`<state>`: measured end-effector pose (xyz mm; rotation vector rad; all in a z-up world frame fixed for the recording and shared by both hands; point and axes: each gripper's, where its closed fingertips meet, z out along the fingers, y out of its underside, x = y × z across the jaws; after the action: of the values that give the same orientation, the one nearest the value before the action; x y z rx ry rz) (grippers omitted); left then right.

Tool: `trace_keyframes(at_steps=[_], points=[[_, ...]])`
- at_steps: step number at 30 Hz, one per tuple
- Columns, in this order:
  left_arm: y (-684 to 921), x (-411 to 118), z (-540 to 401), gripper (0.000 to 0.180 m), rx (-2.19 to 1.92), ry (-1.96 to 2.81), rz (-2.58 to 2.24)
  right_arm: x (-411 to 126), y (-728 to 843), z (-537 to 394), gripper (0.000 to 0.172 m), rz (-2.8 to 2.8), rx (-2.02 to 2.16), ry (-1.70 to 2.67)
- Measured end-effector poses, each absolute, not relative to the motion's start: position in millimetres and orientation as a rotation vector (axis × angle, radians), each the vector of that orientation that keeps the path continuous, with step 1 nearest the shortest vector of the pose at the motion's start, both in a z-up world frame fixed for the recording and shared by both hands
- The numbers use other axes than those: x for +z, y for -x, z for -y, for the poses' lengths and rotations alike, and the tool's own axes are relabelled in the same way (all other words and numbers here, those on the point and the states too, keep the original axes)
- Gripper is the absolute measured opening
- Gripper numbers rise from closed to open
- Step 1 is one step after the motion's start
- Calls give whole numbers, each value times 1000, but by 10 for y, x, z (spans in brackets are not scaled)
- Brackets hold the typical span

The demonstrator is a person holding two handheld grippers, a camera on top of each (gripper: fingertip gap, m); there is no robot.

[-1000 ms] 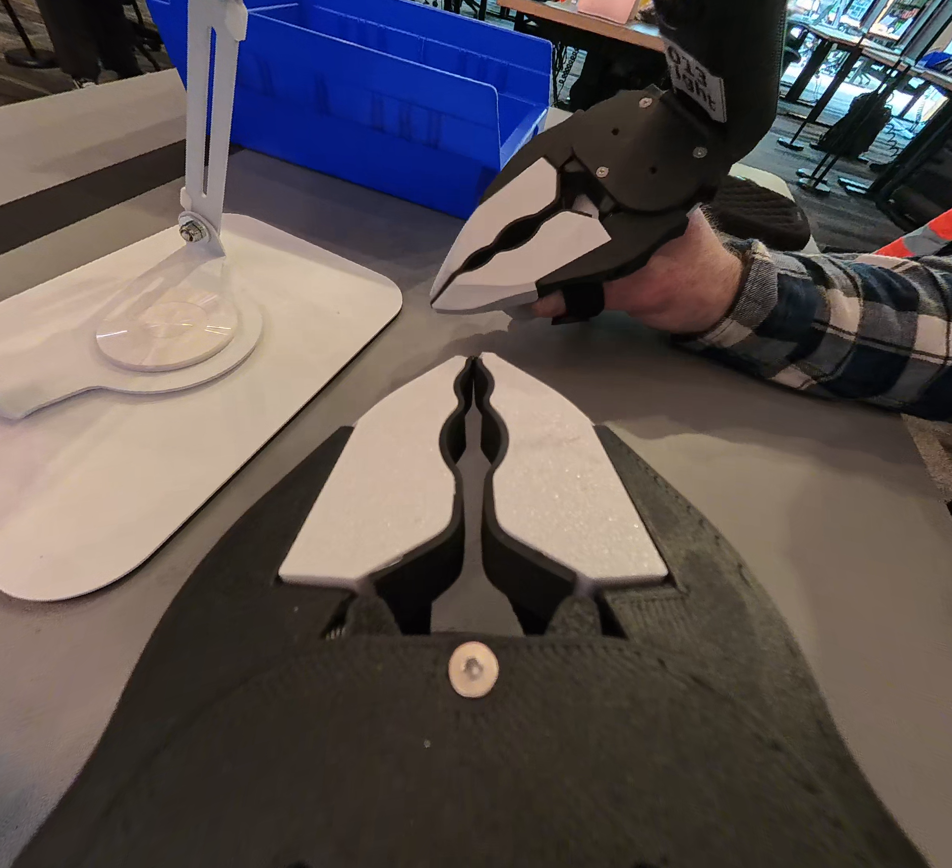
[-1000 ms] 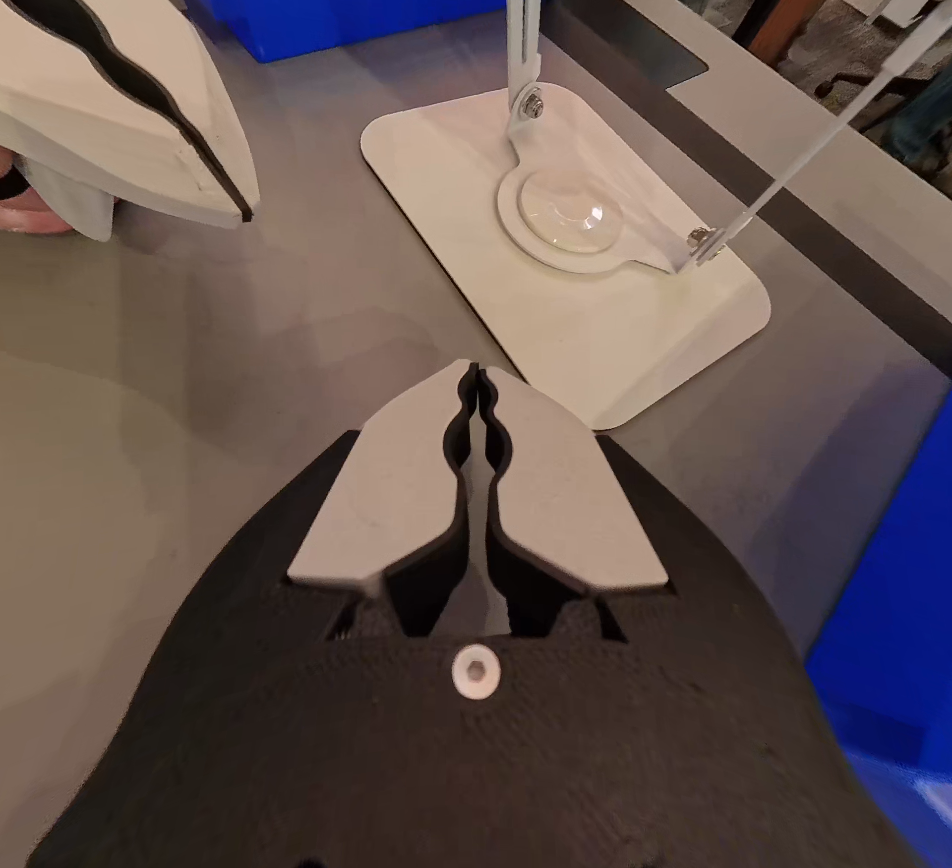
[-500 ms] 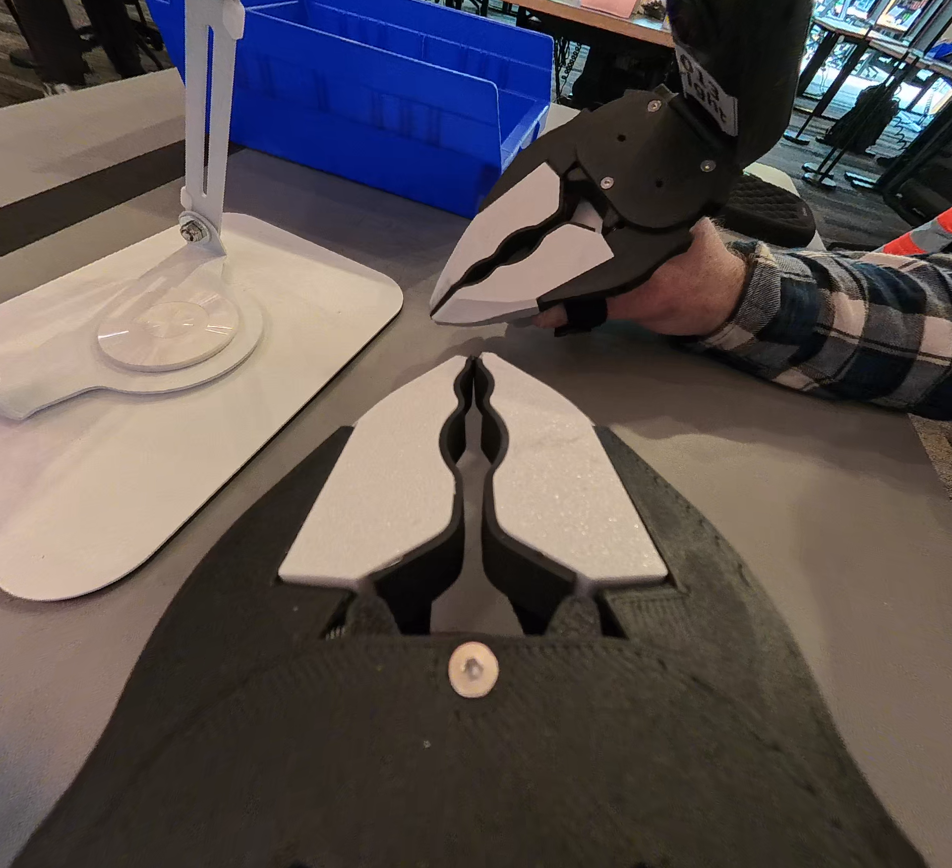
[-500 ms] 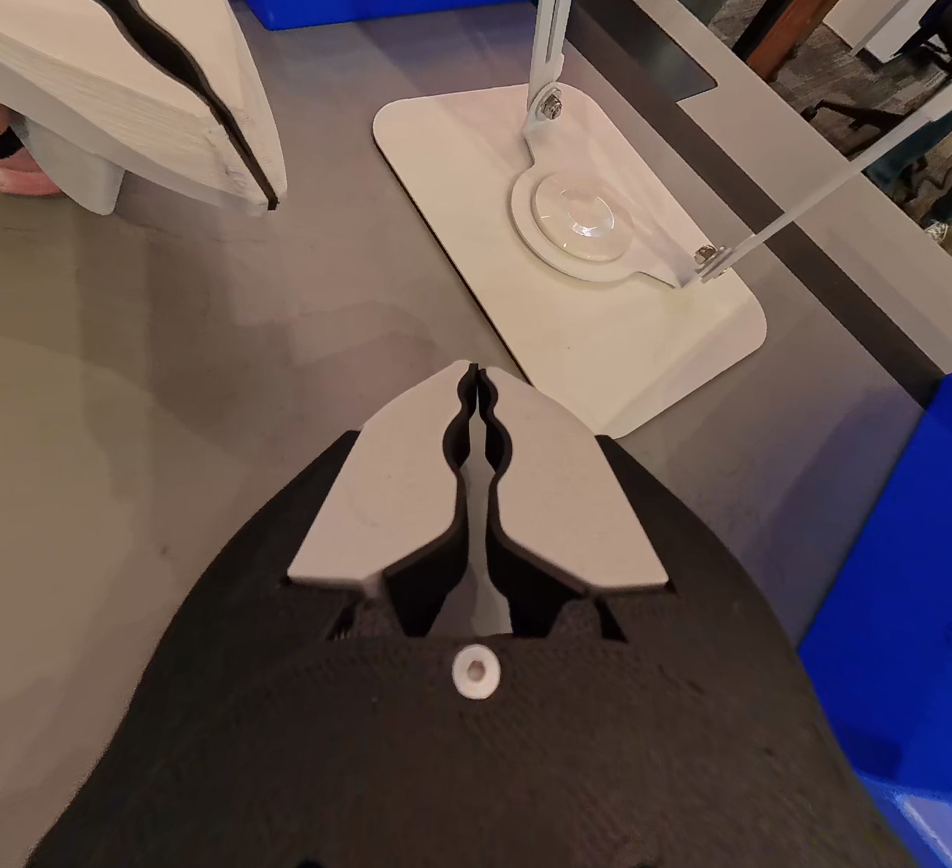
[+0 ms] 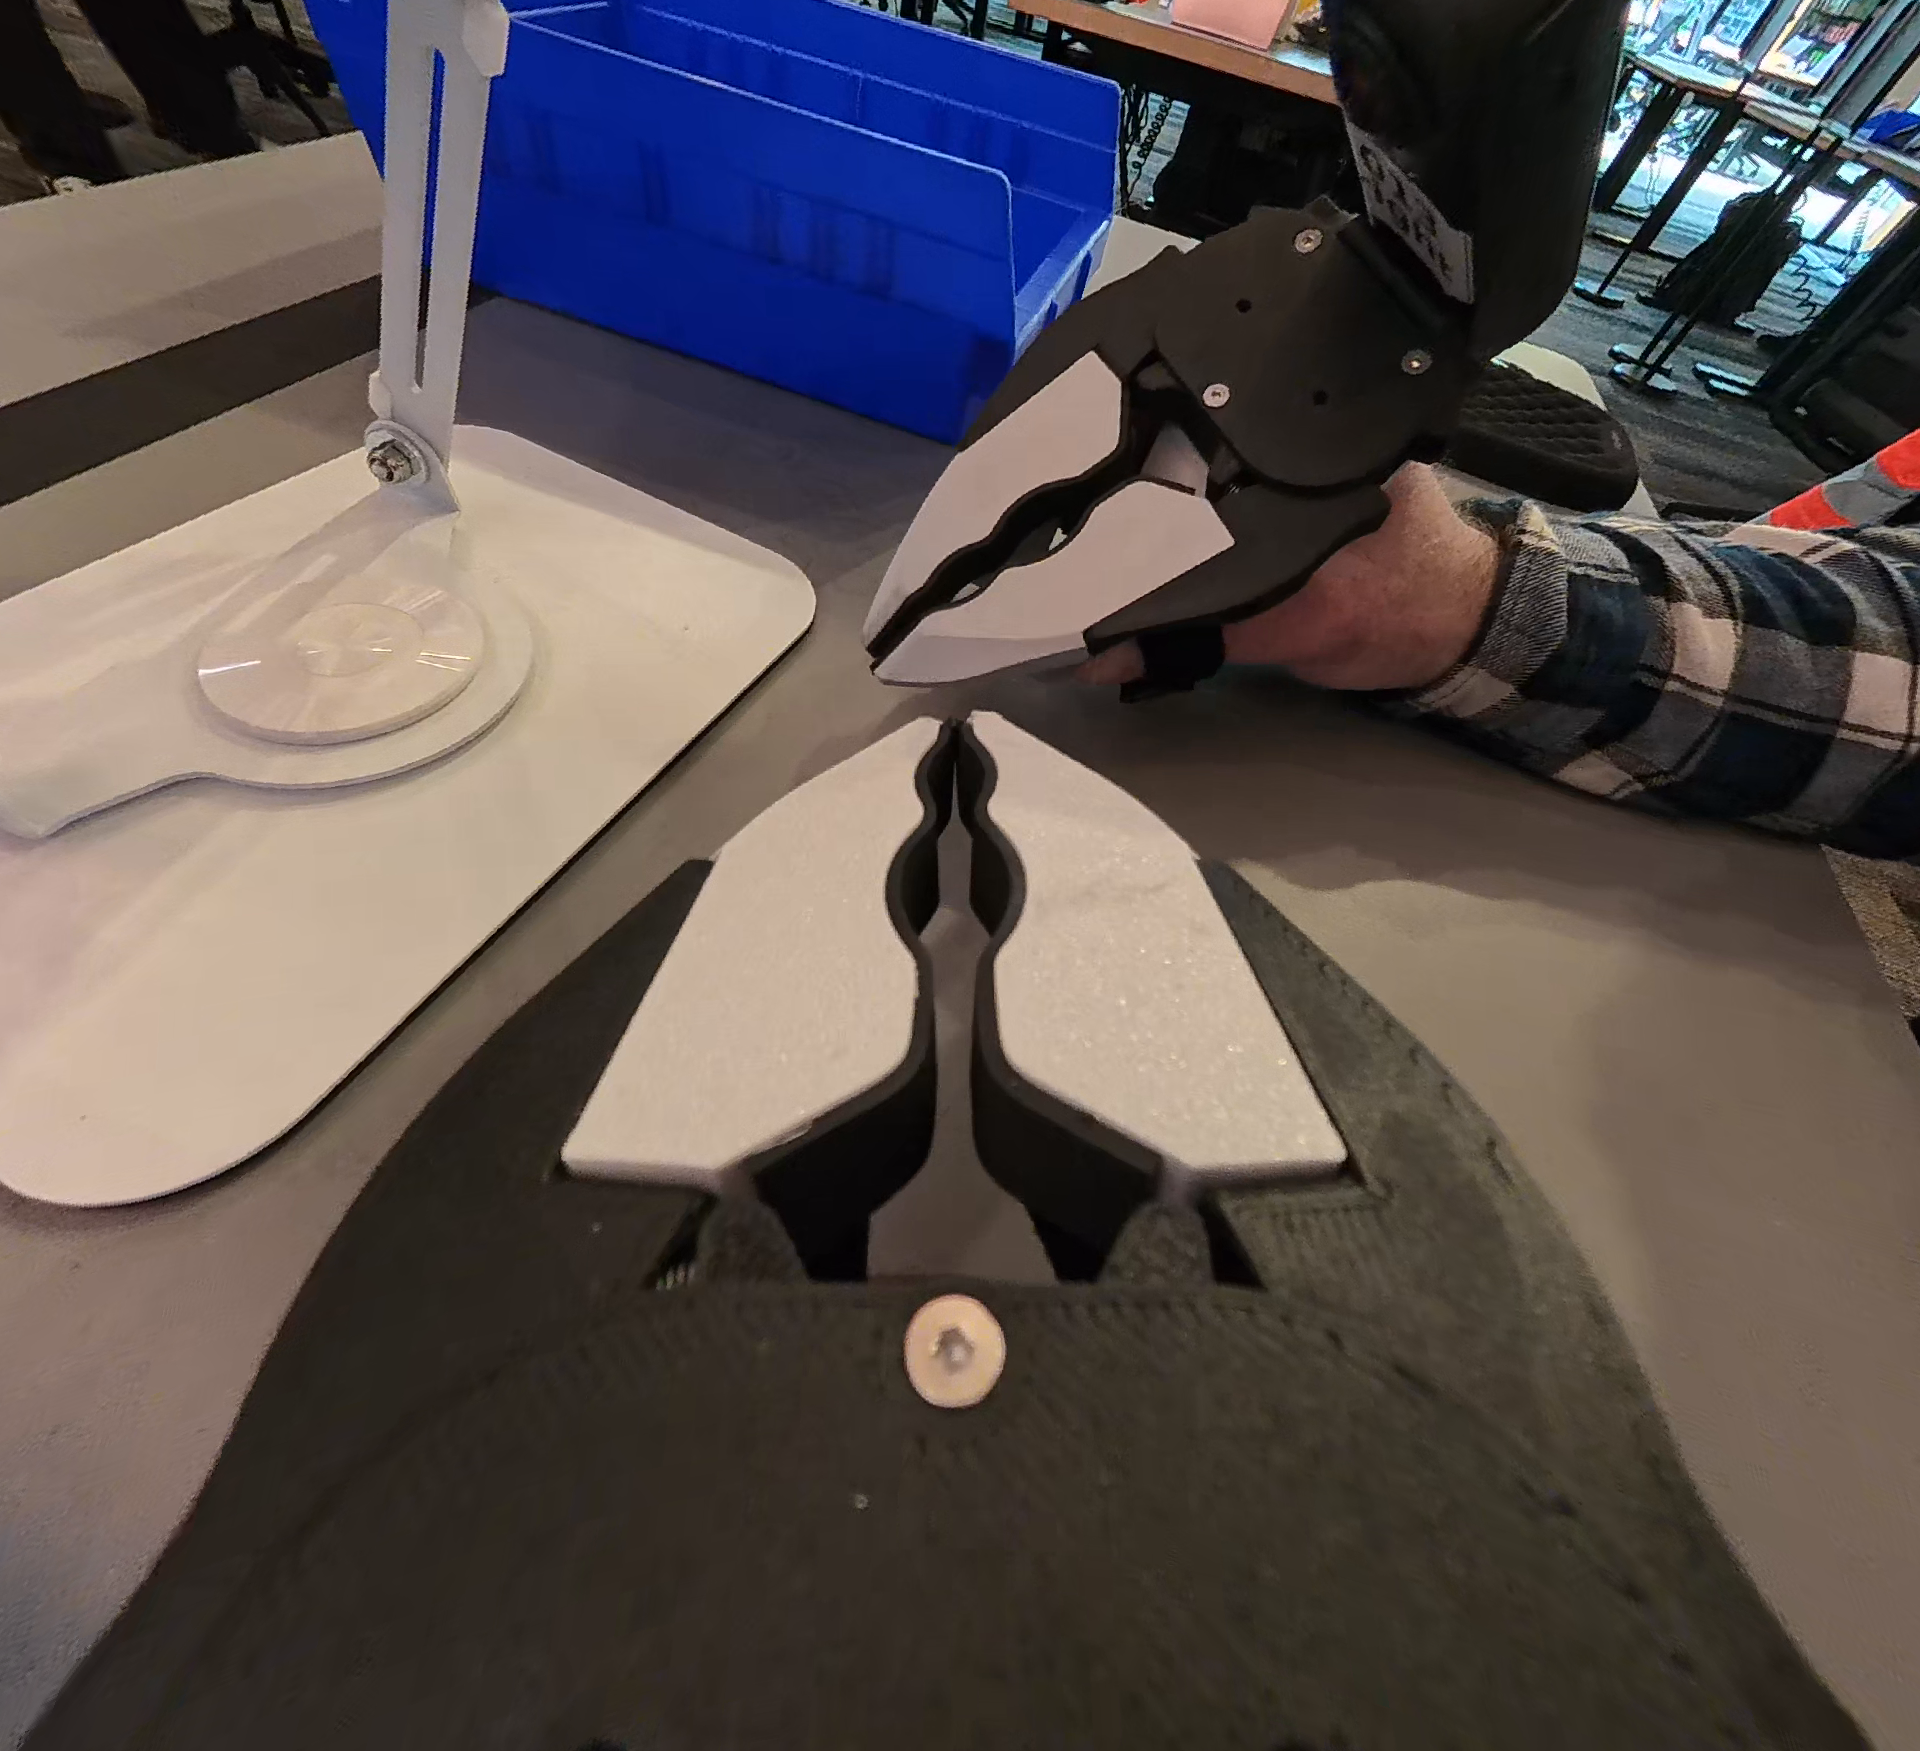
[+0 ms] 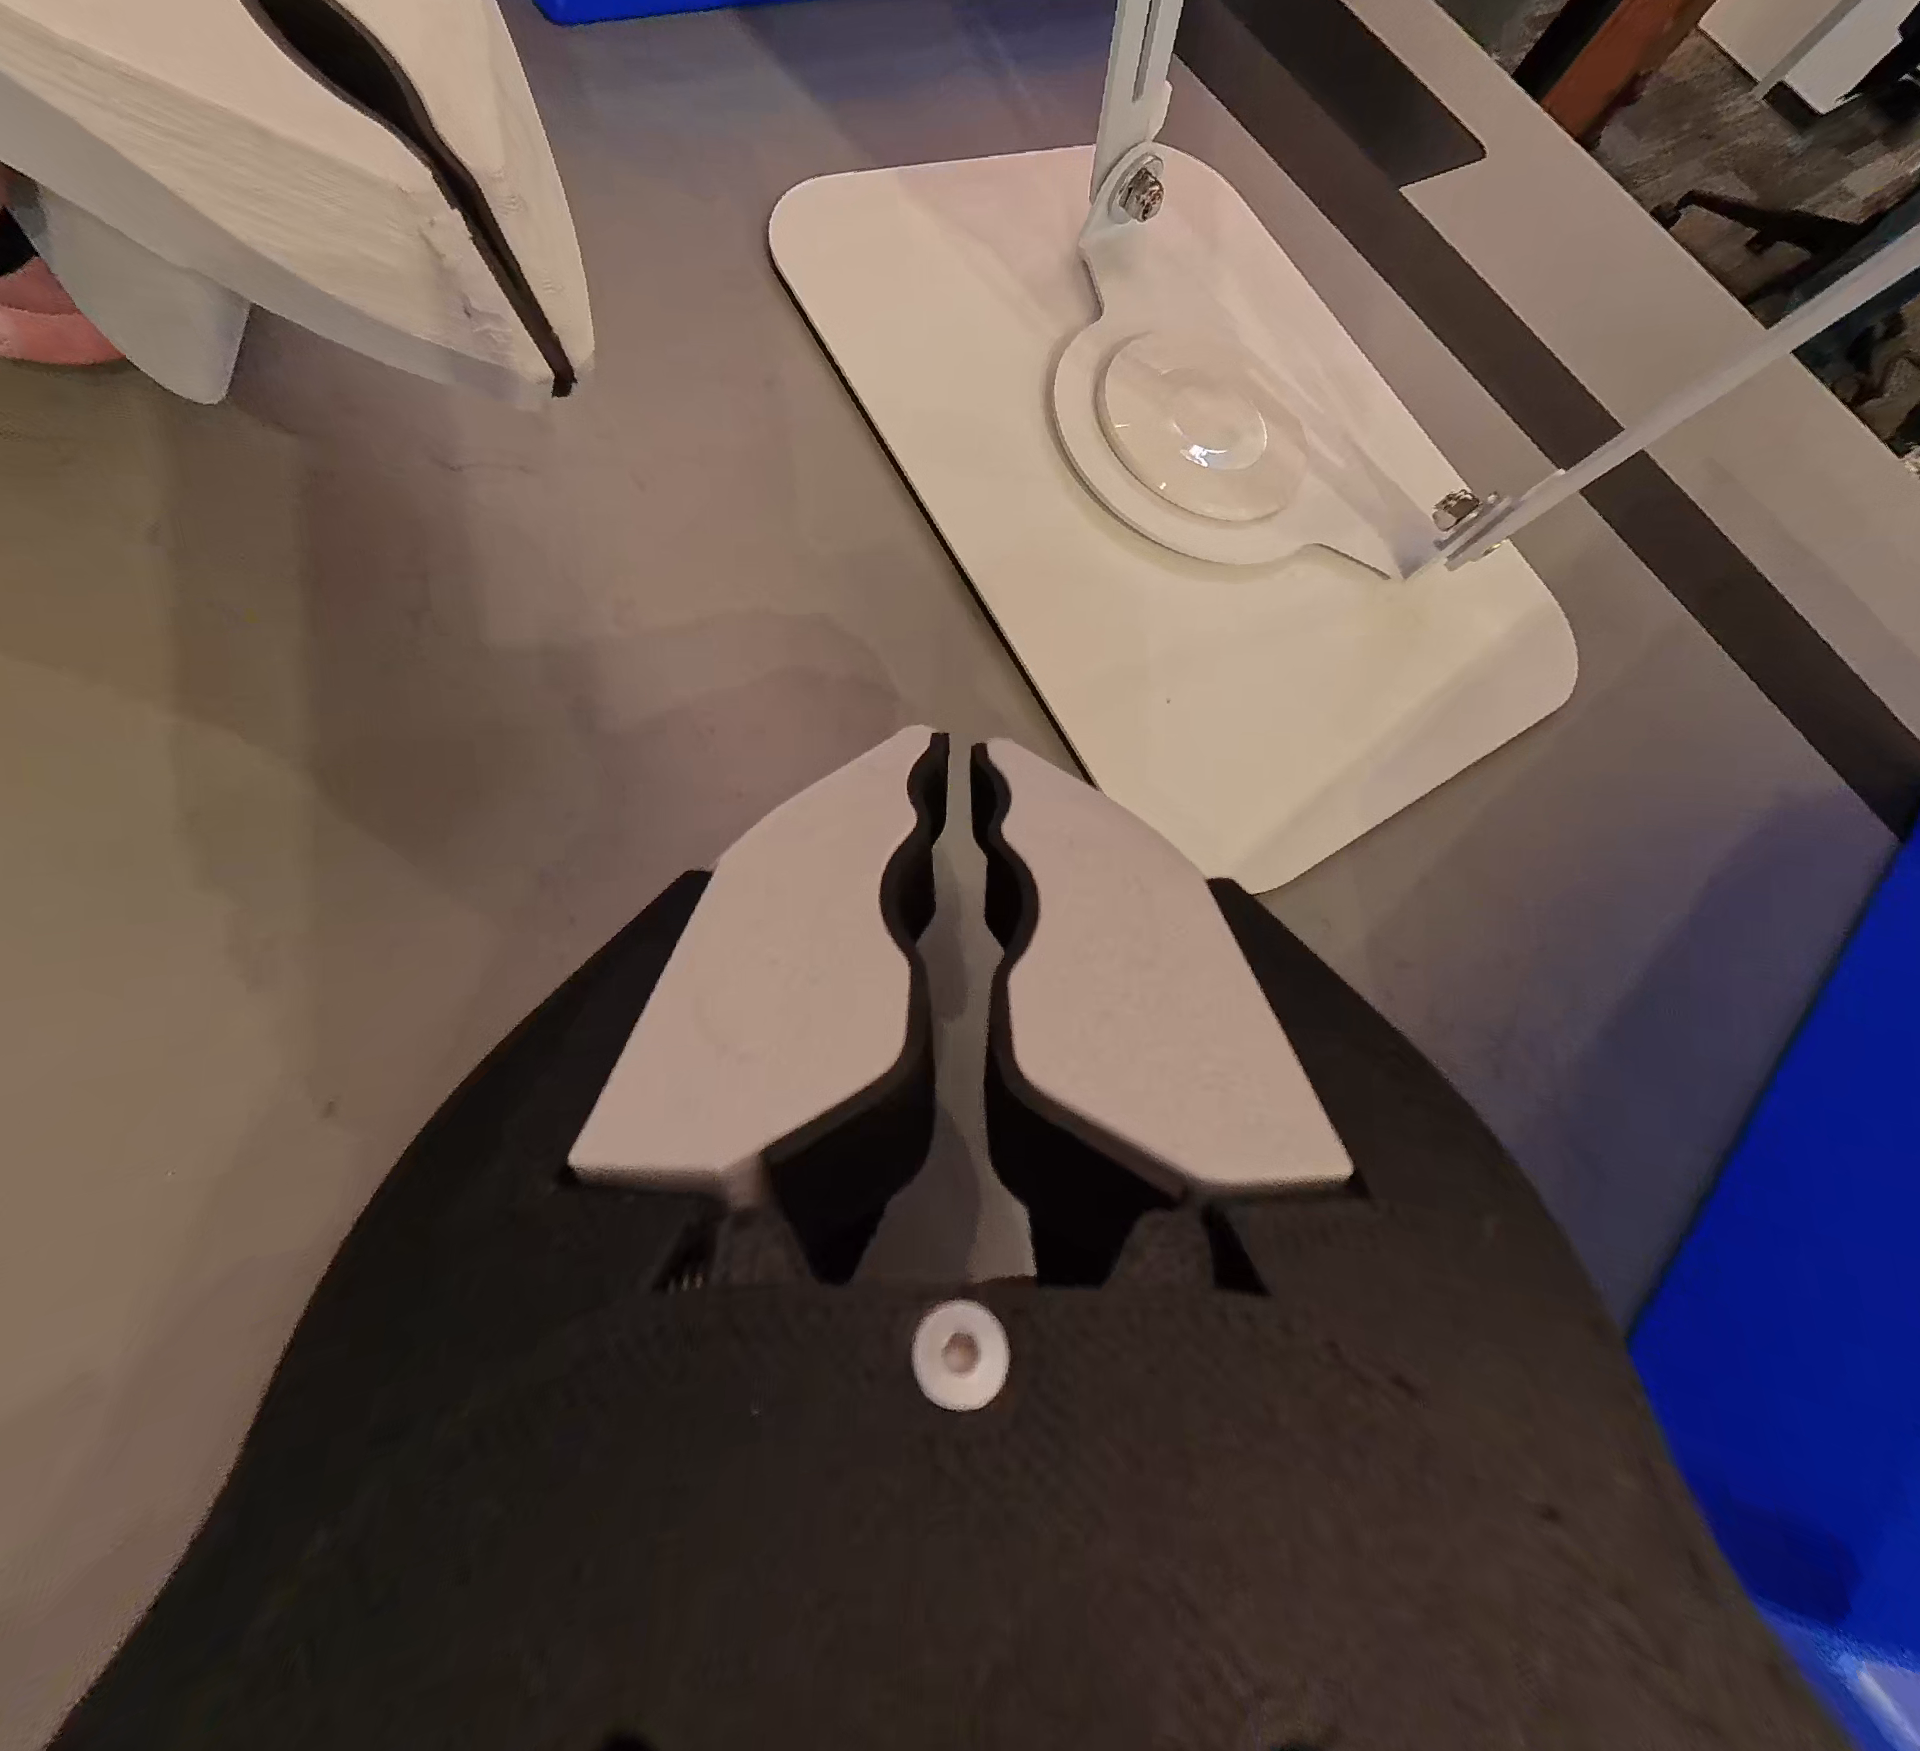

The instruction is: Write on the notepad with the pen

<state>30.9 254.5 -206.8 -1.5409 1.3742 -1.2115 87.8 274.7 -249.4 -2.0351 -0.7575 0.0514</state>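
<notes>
Left gripper (image 5: 954, 733): white wavy-edged fingers clenched, bare; right gripper (image 6: 959, 745): slightly parted, bare, above matte grey table (image 6: 416, 662).

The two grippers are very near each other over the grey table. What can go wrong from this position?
1. The right gripper tip hangs close above the left gripper; moving either could knock them together.
2. The white stand base lies just beside the right gripper; a sideways sweep may hit it.
3. No pen or notepad is in view, so the reach starts blind.

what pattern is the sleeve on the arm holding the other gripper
Dark blue and white plaid sleeve, clearest in the left wrist view.
</notes>
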Motion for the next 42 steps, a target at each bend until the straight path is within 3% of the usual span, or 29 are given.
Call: trace_keyframes(at_steps=[24, 42], points=[[-310, -2069, -2597, 13, -1209, 1566, -1338, -2479, -880, -2755, 9, 762, 37, 2021], [-319, -2080, -2596, 12, -1212, 1569, -1349, -2482, -876, -2769, 10, 765, 42, 2019]])
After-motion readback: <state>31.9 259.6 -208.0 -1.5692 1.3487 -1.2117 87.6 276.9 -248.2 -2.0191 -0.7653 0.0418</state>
